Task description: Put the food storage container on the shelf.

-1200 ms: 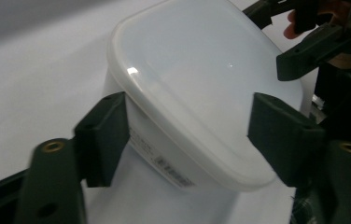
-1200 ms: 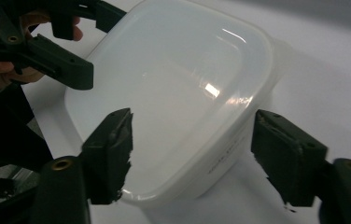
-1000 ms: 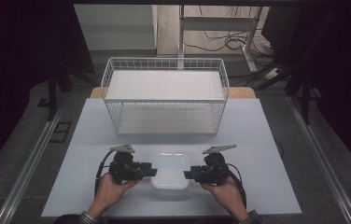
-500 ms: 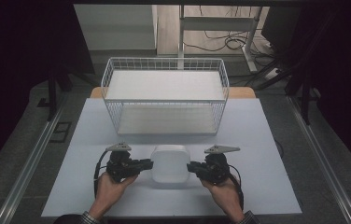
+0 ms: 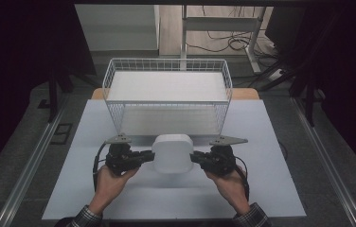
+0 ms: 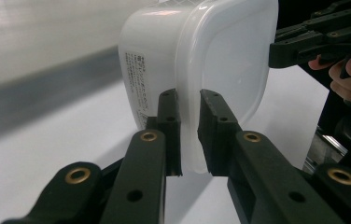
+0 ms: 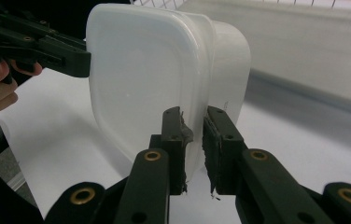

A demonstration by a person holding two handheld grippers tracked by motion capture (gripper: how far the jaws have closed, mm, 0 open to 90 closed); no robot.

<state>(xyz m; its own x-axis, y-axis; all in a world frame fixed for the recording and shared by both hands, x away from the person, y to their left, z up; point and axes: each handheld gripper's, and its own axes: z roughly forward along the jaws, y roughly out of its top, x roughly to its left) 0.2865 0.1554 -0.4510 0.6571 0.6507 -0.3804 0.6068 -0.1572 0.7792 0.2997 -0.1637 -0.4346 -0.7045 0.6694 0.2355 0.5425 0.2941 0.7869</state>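
A white translucent plastic container (image 5: 172,152) with its lid on hangs just above the table, lid facing up toward the high view. My left gripper (image 5: 151,154) pinches its left rim and my right gripper (image 5: 194,157) its right rim. Both pairs of jaws have just been closing, with the rim between them. In the left gripper view the jaws (image 6: 190,135) clamp the lid edge of the container (image 6: 225,60), and the right gripper (image 6: 304,42) bites the far side. In the right gripper view the jaws (image 7: 193,140) press on the rim of the container (image 7: 136,79).
A white wire basket (image 5: 166,60) with a white floor stands just behind the container, at the far side of the pale table (image 5: 271,189). Dark floor, metal rails and cables surround the table.
The container lay flat on the table between the grippers; both hands have risen with it, and it now sits higher and closer to the basket.
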